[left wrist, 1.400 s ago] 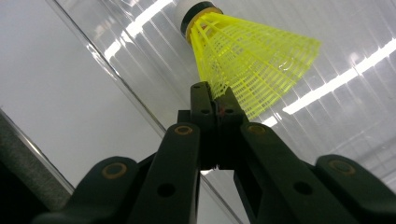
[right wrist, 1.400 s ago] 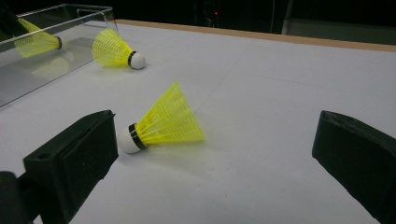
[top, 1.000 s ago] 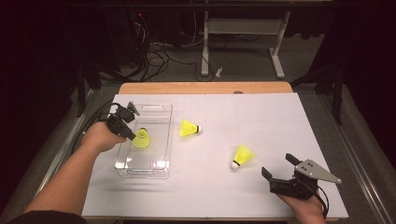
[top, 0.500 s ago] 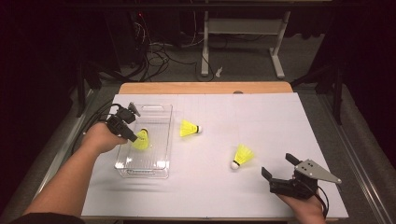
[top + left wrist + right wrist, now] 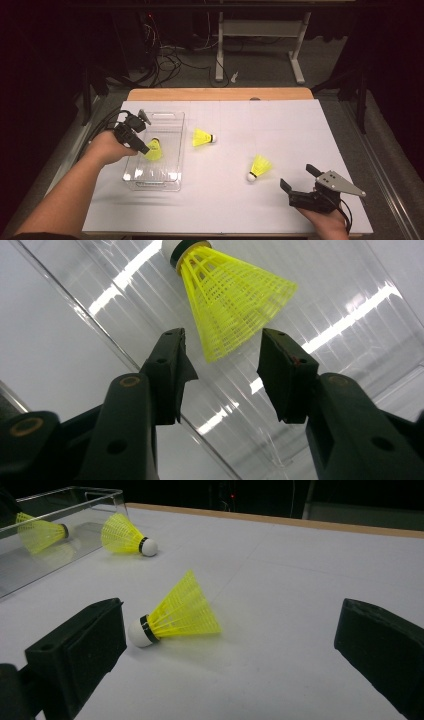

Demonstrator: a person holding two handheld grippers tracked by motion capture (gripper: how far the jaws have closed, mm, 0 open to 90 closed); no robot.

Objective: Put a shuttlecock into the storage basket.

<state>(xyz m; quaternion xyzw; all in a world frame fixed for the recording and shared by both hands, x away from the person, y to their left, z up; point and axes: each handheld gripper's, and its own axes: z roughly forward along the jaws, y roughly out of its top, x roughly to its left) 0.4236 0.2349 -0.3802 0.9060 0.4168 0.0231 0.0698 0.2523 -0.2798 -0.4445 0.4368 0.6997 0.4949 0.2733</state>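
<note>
A: What is cut off or hard to see here?

B: In the left gripper view the white cork of the first shuttlecock runs off the top edge. In the high view the left tongs partly cover that same shuttlecock, so little more than its yellow skirt shows. The clear box is hard to trace against the white surface, apart from its glinting rims.

A: How do the tongs stand?

B: The left tongs are apart, with the skirt's edge just between the tips, touching neither; the shuttlecock lies on the floor of the box. The right tongs are wide apart, resting near the front edge, facing the third shuttlecock, which lies close ahead.

A: And the second shuttlecock?

B: It lies on the surface just beside the box.

A: What differs from the earlier frame?

B: A second ago the left tongs were closed on the shuttlecock above the box; since then they have opened. The right tongs have not moved.
</note>
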